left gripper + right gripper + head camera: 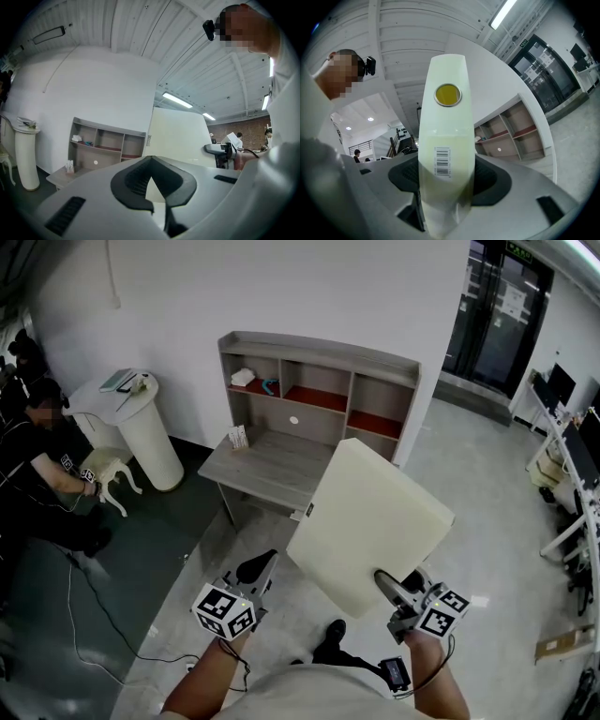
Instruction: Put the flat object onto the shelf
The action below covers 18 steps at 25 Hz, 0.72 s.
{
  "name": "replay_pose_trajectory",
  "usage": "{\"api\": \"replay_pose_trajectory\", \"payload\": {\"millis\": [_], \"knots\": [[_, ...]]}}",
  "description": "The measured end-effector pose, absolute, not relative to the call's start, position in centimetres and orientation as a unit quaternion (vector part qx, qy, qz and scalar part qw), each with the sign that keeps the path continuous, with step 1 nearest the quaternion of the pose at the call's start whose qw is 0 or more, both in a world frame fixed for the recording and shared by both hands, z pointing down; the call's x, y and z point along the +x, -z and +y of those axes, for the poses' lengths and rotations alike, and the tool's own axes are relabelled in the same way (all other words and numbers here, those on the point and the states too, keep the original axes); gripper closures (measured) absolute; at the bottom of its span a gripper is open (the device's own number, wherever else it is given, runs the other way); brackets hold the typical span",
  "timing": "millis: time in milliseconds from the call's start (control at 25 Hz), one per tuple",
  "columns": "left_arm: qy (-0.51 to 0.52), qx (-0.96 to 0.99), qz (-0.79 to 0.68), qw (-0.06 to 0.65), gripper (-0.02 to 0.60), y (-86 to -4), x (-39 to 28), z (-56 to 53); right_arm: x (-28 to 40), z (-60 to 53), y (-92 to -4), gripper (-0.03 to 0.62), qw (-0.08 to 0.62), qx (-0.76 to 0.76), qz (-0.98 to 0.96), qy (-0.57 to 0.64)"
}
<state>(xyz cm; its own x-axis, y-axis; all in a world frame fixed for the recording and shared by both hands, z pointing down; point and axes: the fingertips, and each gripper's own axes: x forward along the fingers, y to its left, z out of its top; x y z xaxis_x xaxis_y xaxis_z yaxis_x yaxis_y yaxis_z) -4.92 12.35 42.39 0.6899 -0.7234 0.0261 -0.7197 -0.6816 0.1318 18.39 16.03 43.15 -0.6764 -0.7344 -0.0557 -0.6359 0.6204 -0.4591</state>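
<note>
Bottom right, the right gripper point(392, 587) clamps the lower edge of the tilted cream panel point(370, 521), mid-frame and apart from the shelf point(319, 357) at upper centre; the left gripper point(257, 568) has its jaws together, empty.

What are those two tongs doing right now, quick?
Left tongs: closed, with nothing gripped.
Right tongs: closed on the edge of the cream flat panel.

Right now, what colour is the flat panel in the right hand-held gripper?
The panel is cream; best in head view.
</note>
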Motion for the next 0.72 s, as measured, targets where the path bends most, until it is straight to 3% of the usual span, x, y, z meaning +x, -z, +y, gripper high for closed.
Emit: {"api": "replay_pose_trajectory", "payload": {"millis": [360, 720], "knots": [[0.008, 0.914, -0.399, 0.065, 0.568, -43.0, -1.9, 4.1, 21.5, 7.6, -44.0, 0.307, 0.121, -0.375, 0.895, 0.21], [0.01, 0.924, -0.376, 0.061, 0.568, -42.5, 5.8, -6.2, 28.1, -2.1, -43.1, 0.307, 0.119, -0.384, 0.894, 0.198]]}}
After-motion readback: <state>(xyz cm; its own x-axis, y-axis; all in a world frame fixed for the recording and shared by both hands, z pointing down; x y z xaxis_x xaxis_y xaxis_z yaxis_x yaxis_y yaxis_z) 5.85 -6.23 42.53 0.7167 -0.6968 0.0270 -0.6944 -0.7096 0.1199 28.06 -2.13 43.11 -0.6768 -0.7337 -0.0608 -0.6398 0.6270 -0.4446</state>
